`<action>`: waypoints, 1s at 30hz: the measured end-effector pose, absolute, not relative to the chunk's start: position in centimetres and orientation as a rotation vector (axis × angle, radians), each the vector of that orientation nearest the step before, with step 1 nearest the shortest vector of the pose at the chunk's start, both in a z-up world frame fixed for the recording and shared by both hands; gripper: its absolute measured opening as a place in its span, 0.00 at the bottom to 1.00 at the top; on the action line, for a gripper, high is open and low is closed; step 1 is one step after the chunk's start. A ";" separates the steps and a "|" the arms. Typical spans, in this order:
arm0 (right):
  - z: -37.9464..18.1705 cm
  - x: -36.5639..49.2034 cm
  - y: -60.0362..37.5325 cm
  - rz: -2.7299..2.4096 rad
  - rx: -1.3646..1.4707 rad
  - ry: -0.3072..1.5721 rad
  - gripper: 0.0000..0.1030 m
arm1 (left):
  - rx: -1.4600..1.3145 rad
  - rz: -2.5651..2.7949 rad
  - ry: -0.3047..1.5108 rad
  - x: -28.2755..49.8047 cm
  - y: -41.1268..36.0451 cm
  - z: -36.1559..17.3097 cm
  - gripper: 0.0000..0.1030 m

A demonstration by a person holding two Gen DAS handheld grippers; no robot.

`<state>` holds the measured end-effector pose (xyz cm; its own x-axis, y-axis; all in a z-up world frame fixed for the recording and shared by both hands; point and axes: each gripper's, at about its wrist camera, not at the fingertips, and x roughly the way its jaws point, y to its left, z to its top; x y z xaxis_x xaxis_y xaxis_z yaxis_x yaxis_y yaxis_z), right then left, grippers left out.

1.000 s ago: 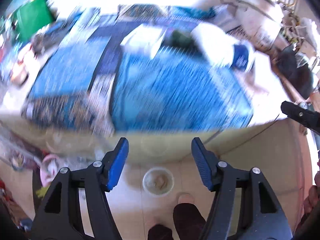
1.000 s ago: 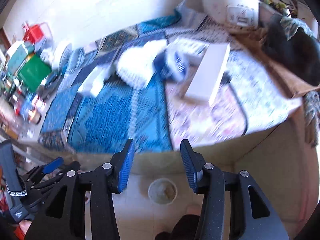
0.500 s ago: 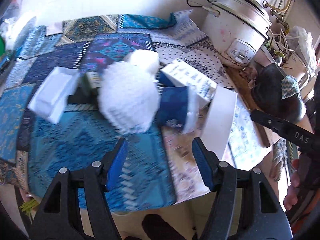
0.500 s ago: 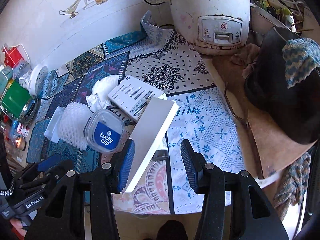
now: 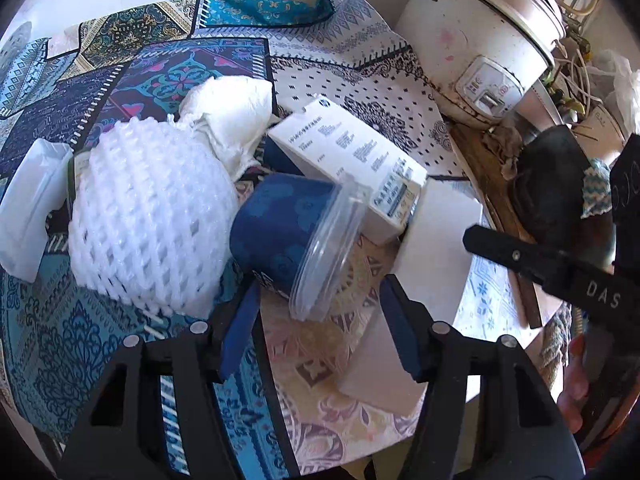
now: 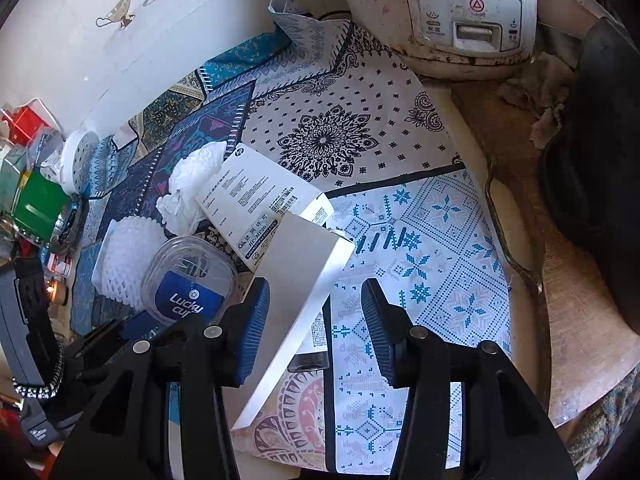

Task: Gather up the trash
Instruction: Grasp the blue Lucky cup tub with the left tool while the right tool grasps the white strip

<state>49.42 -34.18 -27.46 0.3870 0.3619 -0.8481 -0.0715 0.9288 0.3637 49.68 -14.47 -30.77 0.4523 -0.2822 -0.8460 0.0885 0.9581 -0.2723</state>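
— Which gripper was closer to the trash?

— Both hovered over the pile. The left gripper [image 5: 316, 332], jaws apart and empty, pointed at the cup [image 5: 292, 236], which lay on its side just ahead, lid toward the fingers, with the foam net [image 5: 148, 220] to its left.

— And the right?

— The right gripper [image 6: 316, 328], also spread and holding nothing, sat over the white box [image 6: 296, 300]. Its long axis ran forward and slightly right, its raised edge between the fingers, so that one looked the easier grab.
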 end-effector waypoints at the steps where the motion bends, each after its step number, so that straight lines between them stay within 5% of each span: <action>1: -27.7 49.6 -34.2 0.290 0.296 1.154 0.43 | -0.200 -0.227 1.076 50.0 -14.4 -30.8 0.59; 9: -29.3 50.8 -32.8 0.354 0.322 1.207 0.42 | -0.227 -0.175 1.064 52.2 -12.6 -31.2 0.59; 20: -28.5 51.3 -32.3 0.374 0.324 1.171 0.22 | -0.143 -0.177 1.032 53.0 -13.9 -30.6 0.54; 30: -26.7 50.6 -31.4 0.359 0.263 1.114 0.15 | -0.096 -0.200 0.975 50.9 -14.3 -28.1 0.51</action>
